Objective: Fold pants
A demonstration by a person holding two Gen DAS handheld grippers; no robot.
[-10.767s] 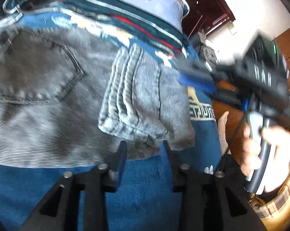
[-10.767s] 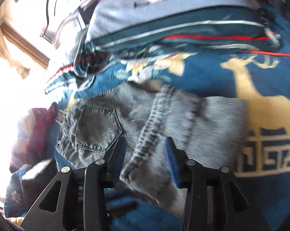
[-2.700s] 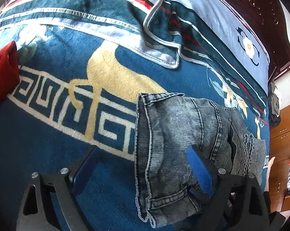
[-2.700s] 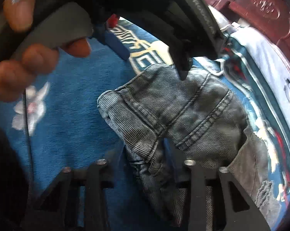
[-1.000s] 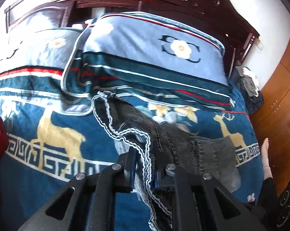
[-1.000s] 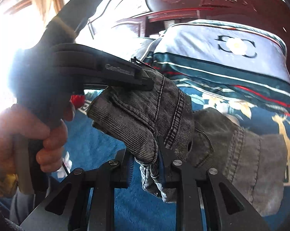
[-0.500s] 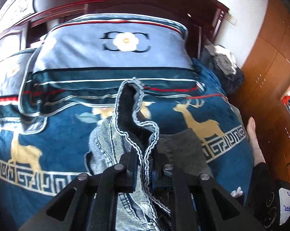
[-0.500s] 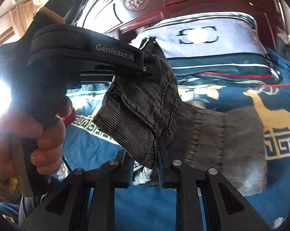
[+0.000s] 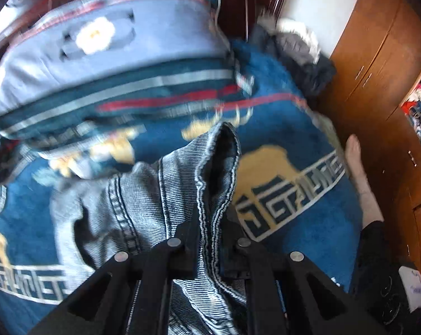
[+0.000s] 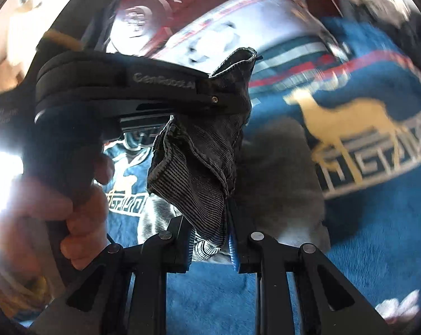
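With both the left tongs (image 9: 210, 223) and right tongs (image 10: 209, 240) clamped on the pants (image 9: 154, 195), lifted above the bed (image 9: 294, 237) near its right edge, keep both held edges level and lower them squarely onto the lying half.

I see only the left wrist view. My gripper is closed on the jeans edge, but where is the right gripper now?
Observer: The right gripper is shut on the jeans too, pinching a dark, bunched fold that hangs between the two tools.
Operator: Does my left tool show in the right view?
Observer: Yes. The left gripper comes in from the left side of that picture, high in the frame, with a corner of denim sticking up past its tip.
Operator: Is all of the fabric lifted?
Observer: No. Behind the raised fold, a grey part of the jeans lies on the blue blanket.
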